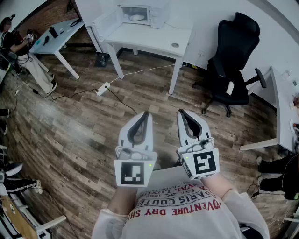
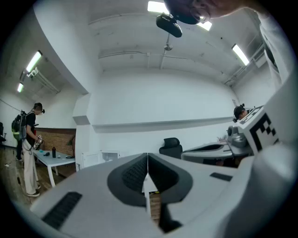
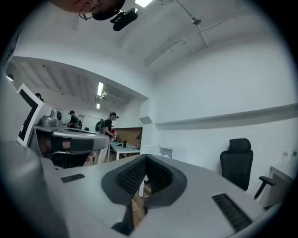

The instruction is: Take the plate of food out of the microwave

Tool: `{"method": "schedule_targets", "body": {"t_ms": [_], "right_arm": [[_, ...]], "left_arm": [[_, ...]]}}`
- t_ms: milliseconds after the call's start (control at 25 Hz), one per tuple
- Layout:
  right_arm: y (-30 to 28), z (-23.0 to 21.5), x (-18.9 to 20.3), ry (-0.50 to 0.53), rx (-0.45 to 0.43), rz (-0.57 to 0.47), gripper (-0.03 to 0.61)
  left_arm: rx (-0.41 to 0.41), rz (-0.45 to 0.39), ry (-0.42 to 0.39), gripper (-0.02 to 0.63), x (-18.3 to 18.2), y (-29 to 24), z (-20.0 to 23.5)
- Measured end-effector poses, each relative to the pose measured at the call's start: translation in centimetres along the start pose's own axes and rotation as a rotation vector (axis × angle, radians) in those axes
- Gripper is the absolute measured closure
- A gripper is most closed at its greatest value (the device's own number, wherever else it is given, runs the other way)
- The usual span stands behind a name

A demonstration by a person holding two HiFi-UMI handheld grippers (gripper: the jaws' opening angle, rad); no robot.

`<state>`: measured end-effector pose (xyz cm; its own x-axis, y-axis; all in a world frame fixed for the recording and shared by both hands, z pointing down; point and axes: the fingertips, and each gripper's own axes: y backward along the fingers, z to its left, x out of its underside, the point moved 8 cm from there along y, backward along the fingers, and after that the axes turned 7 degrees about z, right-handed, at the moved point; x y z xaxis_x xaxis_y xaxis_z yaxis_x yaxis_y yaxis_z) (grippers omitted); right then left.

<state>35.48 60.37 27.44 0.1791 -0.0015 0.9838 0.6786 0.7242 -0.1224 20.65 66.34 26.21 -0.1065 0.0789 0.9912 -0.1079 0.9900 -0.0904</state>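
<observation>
The white microwave (image 1: 140, 13) stands with its door swung open on a white table (image 1: 159, 39) across the room, and a pale plate (image 1: 137, 17) shows inside it. Both grippers are held level near my chest, far from it. My left gripper (image 1: 145, 114) is shut with nothing between its jaws, and my right gripper (image 1: 182, 112) beside it is shut and empty too. In the left gripper view the closed left gripper (image 2: 147, 157) points toward the distant microwave (image 2: 101, 157). The right gripper view shows the closed right gripper (image 3: 145, 158) with the microwave (image 3: 166, 150) small behind it.
A black office chair (image 1: 233, 60) stands right of the table. A power strip with its cable (image 1: 103, 88) lies on the wooden floor between me and the table. A person (image 1: 18, 51) stands by another desk (image 1: 56, 37) at the far left. A white desk (image 1: 285, 107) borders the right.
</observation>
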Motion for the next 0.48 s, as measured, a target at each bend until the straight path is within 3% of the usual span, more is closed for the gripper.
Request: {"method": "schedule_targets", "body": {"t_ms": [480], "right_arm": [[-1.8, 0.6, 0.0, -0.039, 0.001, -0.010, 0.566]], "left_arm": [[0.013, -0.008, 0.051, 0.606, 0.4, -0.9, 1.7]]}}
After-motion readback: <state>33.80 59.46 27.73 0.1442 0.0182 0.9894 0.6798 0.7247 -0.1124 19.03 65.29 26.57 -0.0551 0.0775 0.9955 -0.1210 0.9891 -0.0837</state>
